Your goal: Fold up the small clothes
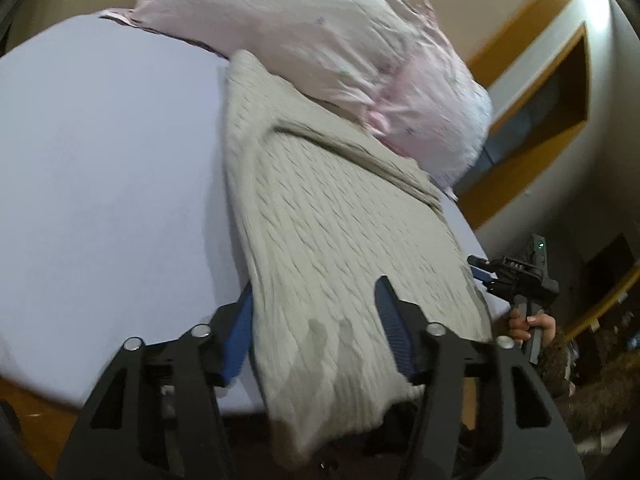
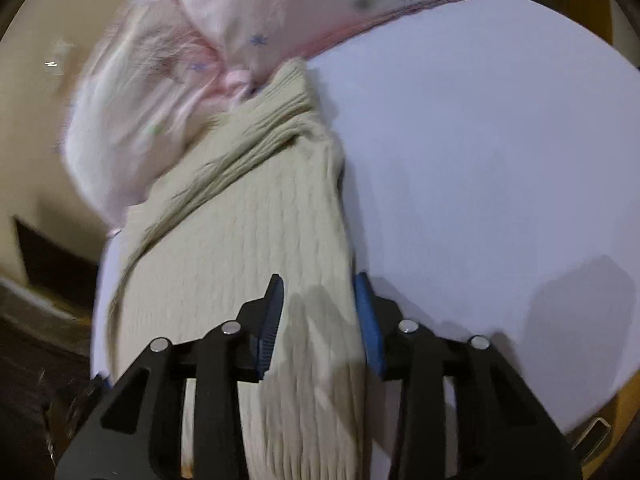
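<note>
A beige cable-knit sweater (image 1: 336,216) lies on a lavender bed sheet (image 1: 108,184), its far end under a pink pillow (image 1: 320,32). My left gripper (image 1: 316,312) is open, its blue-padded fingers astride the sweater's near edge, which hangs over the bed edge. In the right wrist view the same sweater (image 2: 248,232) runs up toward the pillow (image 2: 168,72). My right gripper (image 2: 320,312) is open, its fingers either side of a strip of the sweater's edge. The right gripper also shows in the left wrist view (image 1: 486,274), held by a hand at the sweater's right side.
The bed sheet (image 2: 480,160) spreads wide beside the sweater. A wooden bed frame edge (image 1: 36,408) runs below the mattress. A wood-trimmed wall recess (image 1: 552,92) stands beyond the pillow. Dark floor and clutter (image 1: 600,380) lie to the right.
</note>
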A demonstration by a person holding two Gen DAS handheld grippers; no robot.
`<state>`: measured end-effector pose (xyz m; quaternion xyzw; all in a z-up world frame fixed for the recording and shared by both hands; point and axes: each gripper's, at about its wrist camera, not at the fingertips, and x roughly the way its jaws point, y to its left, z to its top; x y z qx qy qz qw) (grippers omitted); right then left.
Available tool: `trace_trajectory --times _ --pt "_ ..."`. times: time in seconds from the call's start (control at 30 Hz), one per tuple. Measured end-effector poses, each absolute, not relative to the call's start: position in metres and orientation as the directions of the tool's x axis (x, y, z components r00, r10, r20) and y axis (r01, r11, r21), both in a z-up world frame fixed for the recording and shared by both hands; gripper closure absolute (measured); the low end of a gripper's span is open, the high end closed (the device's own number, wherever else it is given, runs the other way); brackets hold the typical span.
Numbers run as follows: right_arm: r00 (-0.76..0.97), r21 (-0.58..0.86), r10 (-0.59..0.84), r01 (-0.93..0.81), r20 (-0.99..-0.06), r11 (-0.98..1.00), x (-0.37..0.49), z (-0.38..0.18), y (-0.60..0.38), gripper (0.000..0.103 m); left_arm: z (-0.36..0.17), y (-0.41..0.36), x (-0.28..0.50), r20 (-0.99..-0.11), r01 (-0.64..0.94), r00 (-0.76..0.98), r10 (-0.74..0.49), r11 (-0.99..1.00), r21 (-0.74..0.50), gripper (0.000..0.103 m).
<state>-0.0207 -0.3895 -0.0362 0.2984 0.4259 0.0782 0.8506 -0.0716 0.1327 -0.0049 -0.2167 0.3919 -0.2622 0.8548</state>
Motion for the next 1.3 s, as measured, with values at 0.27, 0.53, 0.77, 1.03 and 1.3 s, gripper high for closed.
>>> trace_trajectory --times 0.27,0.53,0.77,1.03,1.3 --pt "0.505 0.712 0.617 -0.009 -0.603 0.703 -0.075 -0.057 -0.374 0.096 -0.019 0.128 -0.086 -0.515 0.263 0.488 -0.705 0.681 -0.684 0.09" --pt "0.711 0.761 0.637 -0.225 -0.299 0.608 0.006 0.042 -0.387 0.096 0.05 0.139 -0.003 -0.46 0.308 0.62 -0.636 0.736 -0.603 0.096" --pt "0.795 0.793 0.508 -0.057 -0.332 0.606 0.174 0.038 -0.405 0.096 0.052 0.137 0.161 -0.535 0.106 0.729 -0.427 0.843 -0.528 0.096" --pt "0.765 0.819 0.463 0.144 -0.448 0.555 0.246 -0.012 -0.415 0.076 0.005 0.144 0.231 -0.619 -0.023 0.65 -0.441 0.802 -0.596 0.096" --pt "0.811 0.765 0.441 0.011 -0.383 0.644 0.241 0.024 -0.405 0.018 0.032 0.172 0.184 -0.551 -0.004 0.712 -0.435 0.783 -0.623 0.02"
